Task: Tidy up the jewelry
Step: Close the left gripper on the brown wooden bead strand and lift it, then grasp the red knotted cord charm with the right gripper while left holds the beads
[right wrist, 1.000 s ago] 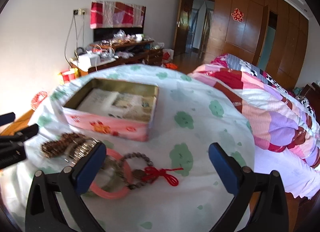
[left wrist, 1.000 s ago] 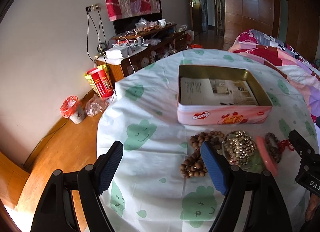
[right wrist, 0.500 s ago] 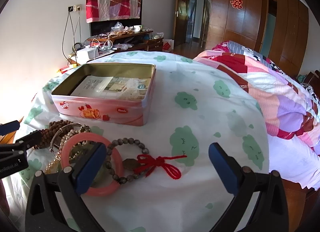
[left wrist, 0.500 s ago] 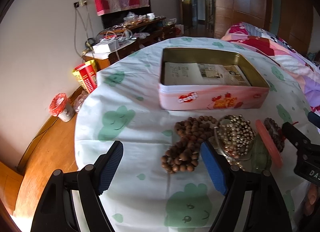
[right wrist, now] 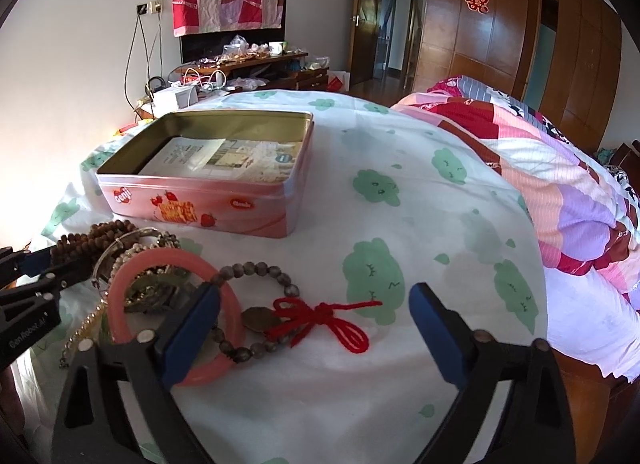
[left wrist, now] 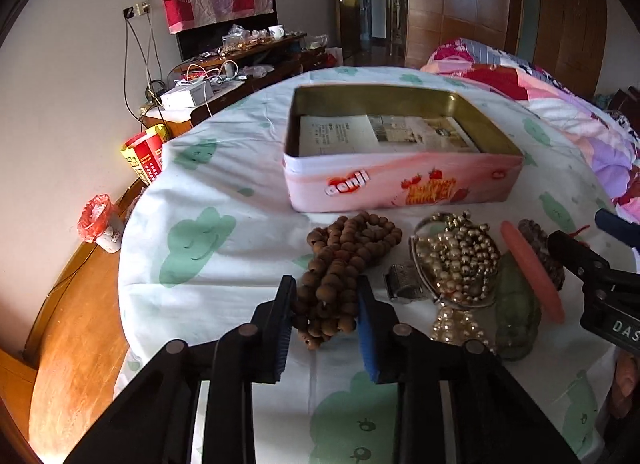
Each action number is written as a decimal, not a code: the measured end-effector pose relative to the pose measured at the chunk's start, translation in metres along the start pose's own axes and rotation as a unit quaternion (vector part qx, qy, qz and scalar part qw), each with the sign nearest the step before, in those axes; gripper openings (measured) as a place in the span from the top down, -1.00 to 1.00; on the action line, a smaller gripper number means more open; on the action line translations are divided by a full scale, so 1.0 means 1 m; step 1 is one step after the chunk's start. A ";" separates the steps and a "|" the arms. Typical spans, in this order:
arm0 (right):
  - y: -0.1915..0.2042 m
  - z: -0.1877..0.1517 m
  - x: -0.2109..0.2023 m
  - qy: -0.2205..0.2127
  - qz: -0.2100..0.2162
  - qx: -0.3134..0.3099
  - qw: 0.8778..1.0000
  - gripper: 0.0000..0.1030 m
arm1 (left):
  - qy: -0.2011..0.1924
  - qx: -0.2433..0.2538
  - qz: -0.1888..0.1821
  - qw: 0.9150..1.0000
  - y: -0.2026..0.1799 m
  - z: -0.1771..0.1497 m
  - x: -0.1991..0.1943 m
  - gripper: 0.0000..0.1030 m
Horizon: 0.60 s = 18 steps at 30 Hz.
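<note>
Where the white cloth with green cloud prints covers the table, a pink rectangular tin sits open, gold inside, with printed paper lying flat on its bottom. Just in front of it lies the jewelry: a heaped strand of brown wooden beads, a pile of gold-coloured pearls beside it, a pink bangle overlapping a grey bead bracelet tied with a red knotted cord. Narrowed blue pads of the left gripper pinch the near end of the brown beads. Above the grey bracelet, the right gripper is spread wide.
</note>
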State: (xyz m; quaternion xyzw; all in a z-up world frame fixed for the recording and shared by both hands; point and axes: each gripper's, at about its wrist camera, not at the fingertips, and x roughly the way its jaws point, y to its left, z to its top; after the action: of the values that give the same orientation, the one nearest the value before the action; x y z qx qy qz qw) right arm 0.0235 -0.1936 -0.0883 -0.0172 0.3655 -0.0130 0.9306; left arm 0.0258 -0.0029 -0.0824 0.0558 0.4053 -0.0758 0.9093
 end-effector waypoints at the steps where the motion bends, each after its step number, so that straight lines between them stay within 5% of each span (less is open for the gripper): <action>1: -0.002 0.001 -0.001 -0.001 0.001 0.002 1.000 -0.78 | -0.004 -0.004 -0.002 1.000 0.003 0.002 -0.003 0.46; 9: -0.012 0.003 -0.002 -0.002 0.009 0.018 1.000 -0.56 | -0.029 -0.018 0.006 0.999 0.015 0.012 -0.017 0.46; 18: -0.009 -0.002 0.002 0.016 0.021 0.004 1.000 -0.05 | -0.016 -0.019 0.002 1.000 0.017 0.010 -0.011 0.46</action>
State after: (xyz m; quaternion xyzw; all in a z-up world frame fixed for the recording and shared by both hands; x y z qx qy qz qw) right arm 0.0233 -0.2029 -0.0909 -0.0052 0.3809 0.0051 0.9246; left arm 0.0284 0.0129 -0.0670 0.0381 0.3916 -0.0667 0.9169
